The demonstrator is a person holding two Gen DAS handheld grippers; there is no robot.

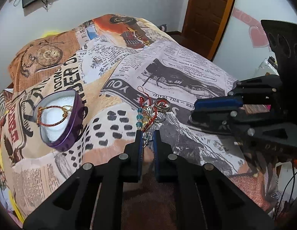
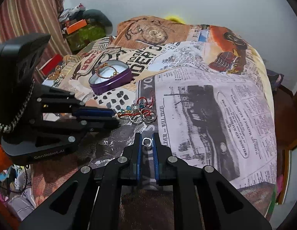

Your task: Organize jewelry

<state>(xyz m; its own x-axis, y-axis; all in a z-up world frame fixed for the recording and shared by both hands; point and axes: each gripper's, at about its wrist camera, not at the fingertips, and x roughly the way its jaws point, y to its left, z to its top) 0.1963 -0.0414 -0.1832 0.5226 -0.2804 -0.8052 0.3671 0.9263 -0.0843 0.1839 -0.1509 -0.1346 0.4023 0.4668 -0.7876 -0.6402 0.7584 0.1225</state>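
A purple heart-shaped tin (image 1: 68,134) (image 2: 117,80) lies open on the newspaper-print cloth, with a red and gold cord bracelet (image 1: 52,115) (image 2: 107,70) on its white foam. A tangle of red cord, blue beads and charms (image 1: 146,115) (image 2: 136,108) lies beside silver rings (image 1: 161,106) (image 2: 148,117). My left gripper (image 1: 147,138) is closed on the near end of the beaded jewelry, a small silver charm. My right gripper (image 2: 147,140) is shut on a silver ring (image 2: 146,141), held near the cloth; it shows at the right of the left wrist view (image 1: 215,105).
The cloth (image 1: 186,72) (image 2: 206,95) covers a raised, rounded surface that drops off at the sides. A wooden door (image 1: 207,13) stands behind. Striped curtains (image 2: 29,15) and piled boxes and clothes (image 2: 81,28) are at the far left.
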